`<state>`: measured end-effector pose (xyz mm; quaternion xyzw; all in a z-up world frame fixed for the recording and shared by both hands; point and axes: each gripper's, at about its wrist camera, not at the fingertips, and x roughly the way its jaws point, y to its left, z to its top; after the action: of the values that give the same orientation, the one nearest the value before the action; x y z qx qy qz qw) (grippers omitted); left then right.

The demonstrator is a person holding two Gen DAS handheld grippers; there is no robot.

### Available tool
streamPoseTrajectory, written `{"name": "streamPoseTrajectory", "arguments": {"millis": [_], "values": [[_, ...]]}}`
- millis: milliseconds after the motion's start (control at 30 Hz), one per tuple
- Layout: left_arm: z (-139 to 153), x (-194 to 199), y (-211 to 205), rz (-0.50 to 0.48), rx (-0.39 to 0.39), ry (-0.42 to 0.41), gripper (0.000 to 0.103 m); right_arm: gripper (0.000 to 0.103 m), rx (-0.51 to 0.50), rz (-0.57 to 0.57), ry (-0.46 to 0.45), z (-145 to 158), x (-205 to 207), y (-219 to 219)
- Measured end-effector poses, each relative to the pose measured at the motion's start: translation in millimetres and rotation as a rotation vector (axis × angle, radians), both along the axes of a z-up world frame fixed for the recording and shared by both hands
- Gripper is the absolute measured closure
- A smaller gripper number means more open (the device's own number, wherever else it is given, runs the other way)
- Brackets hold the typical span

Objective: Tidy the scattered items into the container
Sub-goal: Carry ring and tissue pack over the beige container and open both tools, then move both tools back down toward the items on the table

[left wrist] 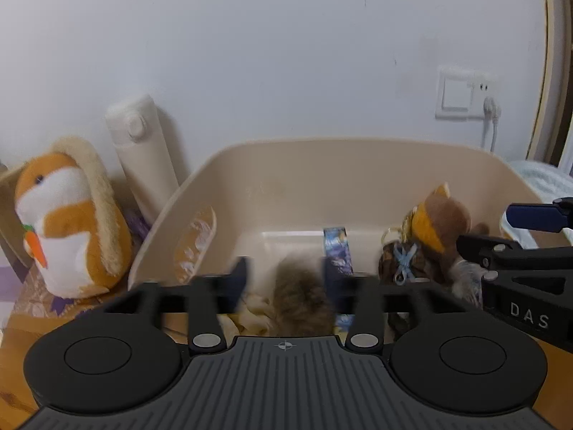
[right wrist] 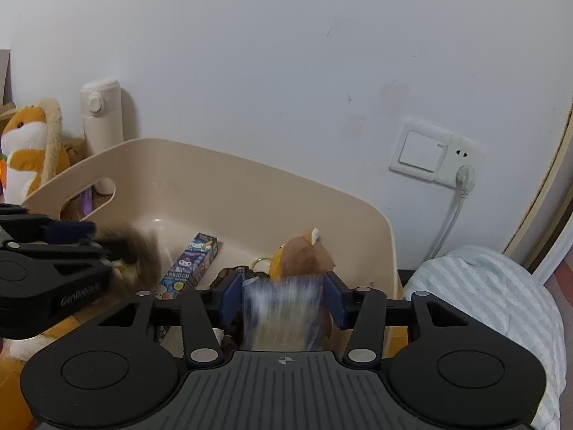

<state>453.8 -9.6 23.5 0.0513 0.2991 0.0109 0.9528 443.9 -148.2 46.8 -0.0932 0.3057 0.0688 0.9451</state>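
Observation:
A beige plastic bin point(left wrist: 322, 154) point(right wrist: 222, 165) stands against the wall. My left gripper point(left wrist: 284, 279) hangs over its near rim with jaws apart; a blurred brown furry item point(left wrist: 301, 297) point(right wrist: 143, 254) sits between them, seemingly loose. My right gripper point(right wrist: 283, 297) is over the bin's right side, jaws apart, with a blurred blue-white packet point(right wrist: 286, 311) point(left wrist: 465, 279) between them. Inside the bin lie a brown-orange plush keychain point(left wrist: 440, 222) point(right wrist: 301, 254), a dark pouch with a blue bow point(left wrist: 401, 261) and a blue Sanrio box point(left wrist: 336, 247) point(right wrist: 193, 265).
An orange-white plush point(left wrist: 68, 222) point(right wrist: 28, 150) and a cream flask point(left wrist: 143, 150) point(right wrist: 102, 114) stand left of the bin. A wall socket with a plugged cable point(right wrist: 462, 175) and a striped cloth point(right wrist: 494, 301) are at the right.

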Motion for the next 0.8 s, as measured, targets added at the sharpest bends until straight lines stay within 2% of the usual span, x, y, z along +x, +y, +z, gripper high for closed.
{"name": "streamPoseTrajectory", "arguments": {"millis": [33, 100, 333, 500, 633, 800], "values": [[3.2, -4.3, 1.2, 0.004, -0.001, -0.023, 0.036, 0.041, 0.005, 0.005, -0.007, 2.7, -3.1, -1.2], [8.7, -10.0, 3.6, 0.002, -0.004, -0.045, 0.032, 0.036, 0.013, 0.009, -0.032, 8.6, -11.0, -3.7], [22.1, -37.1, 12.4, -0.007, -0.023, -0.082, 0.031, 0.028, 0.052, 0.017, -0.104, 31.5, -42.0, -12.6], [27.4, -72.0, 24.0, -0.027, -0.052, -0.112, 0.024, 0.025, 0.112, 0.026, -0.153, 43.2, -74.6, -19.7], [26.8, -103.3, 33.4, -0.013, -0.048, -0.145, 0.022, 0.018, 0.135, 0.032, -0.195, 45.7, -104.9, -22.0], [24.1, -142.5, 43.1, 0.001, -0.050, -0.149, 0.020, 0.017, 0.146, 0.043, -0.219, 40.3, -140.9, -20.5]]}}
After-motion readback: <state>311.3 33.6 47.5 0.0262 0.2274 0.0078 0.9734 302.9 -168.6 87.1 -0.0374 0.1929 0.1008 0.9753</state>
